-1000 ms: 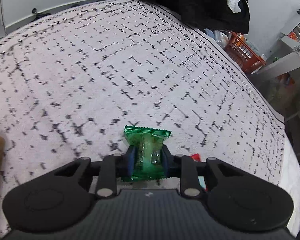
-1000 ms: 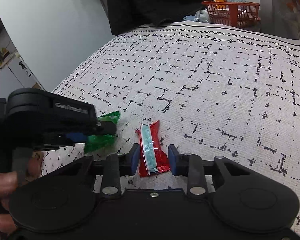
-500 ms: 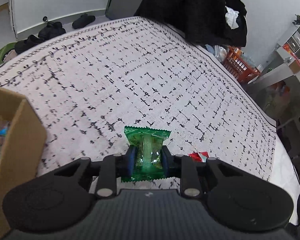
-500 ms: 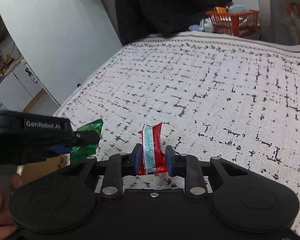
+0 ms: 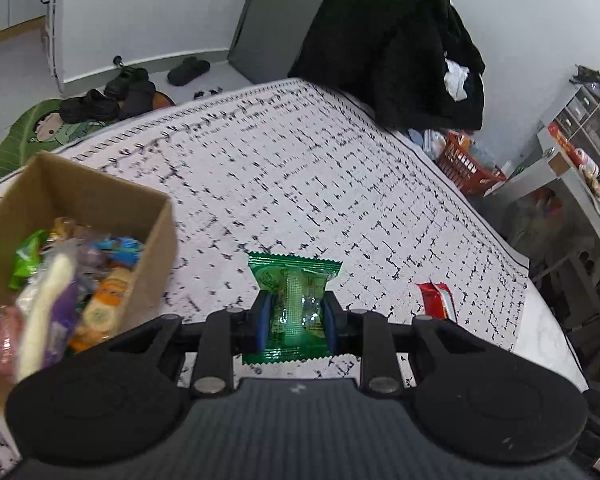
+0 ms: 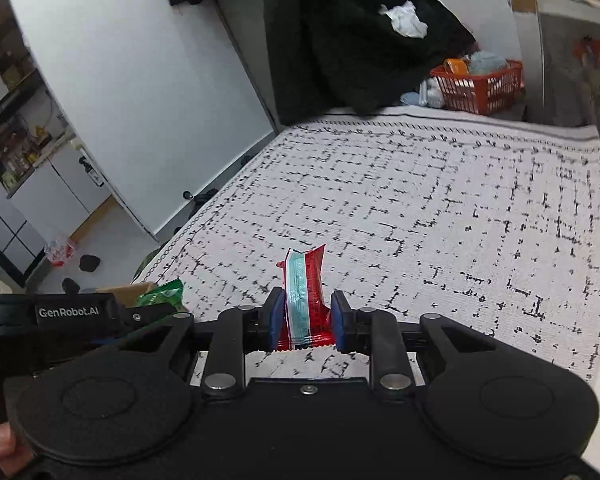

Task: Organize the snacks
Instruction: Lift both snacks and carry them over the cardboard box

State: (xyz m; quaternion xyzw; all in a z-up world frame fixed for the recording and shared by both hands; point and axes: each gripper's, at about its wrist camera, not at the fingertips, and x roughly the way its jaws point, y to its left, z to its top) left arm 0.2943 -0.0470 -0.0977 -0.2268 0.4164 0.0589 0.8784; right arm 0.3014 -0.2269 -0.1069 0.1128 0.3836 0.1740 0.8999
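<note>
Left claw [image 5: 294, 320] clamps green packet [image 5: 295, 300]; right claw [image 6: 306, 320] clamps red packet [image 6: 304, 300], long axis forward.

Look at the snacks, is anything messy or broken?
Nothing is broken or spilled. The open brown cardboard box holds a loose, jumbled heap of wrapped snacks. The shiny green snack packet and the red, white and teal striped snack packet are squeezed and creased between gripper fingers.

Right gripper [image 6: 303, 322] clamping upright red-white-teal foil snack packet [image 6: 305, 300] at frame centre, white black-flecked woven cloth [image 6: 440, 216] beneath, left gripper [image 6: 156, 312] holding green crinkled wrapper [image 6: 164, 291] at lower left
</note>
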